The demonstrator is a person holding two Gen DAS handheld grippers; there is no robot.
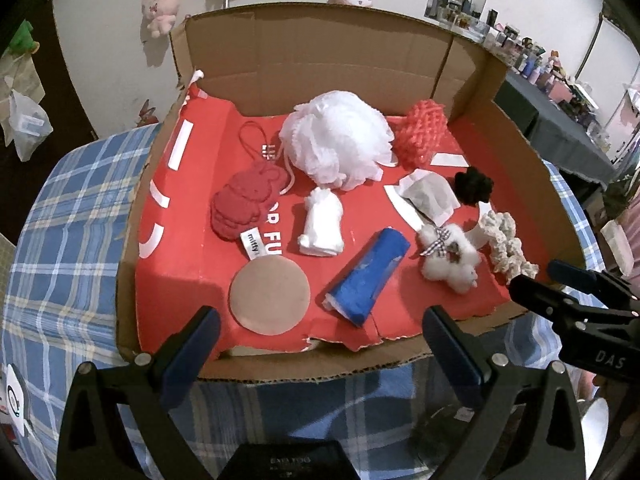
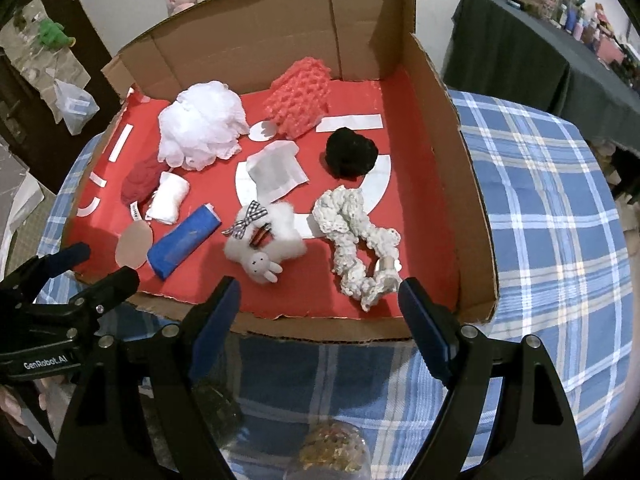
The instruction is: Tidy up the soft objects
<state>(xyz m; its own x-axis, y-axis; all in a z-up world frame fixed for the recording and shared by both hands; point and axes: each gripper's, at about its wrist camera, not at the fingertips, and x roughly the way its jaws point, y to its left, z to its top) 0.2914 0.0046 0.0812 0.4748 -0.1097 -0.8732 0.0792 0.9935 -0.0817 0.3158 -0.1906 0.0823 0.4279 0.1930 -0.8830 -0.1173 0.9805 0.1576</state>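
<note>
A shallow cardboard box with a red floor holds several soft objects. Among them are a white mesh pouf, a coral knitted pouch, a red plush rabbit, a rolled white cloth, a blue roll, a tan round pad, a white fluffy bunny charm, a cream scrunchie and a black pom. My left gripper hovers open at the box's near edge, holding nothing. Open and holding nothing too, my right gripper hangs before the scrunchie.
The box rests on a blue plaid tablecloth. A dark-covered table crowded with small bottles stands at the far right. Plush toys hang on the wall behind. Each gripper shows at the edge of the other's view.
</note>
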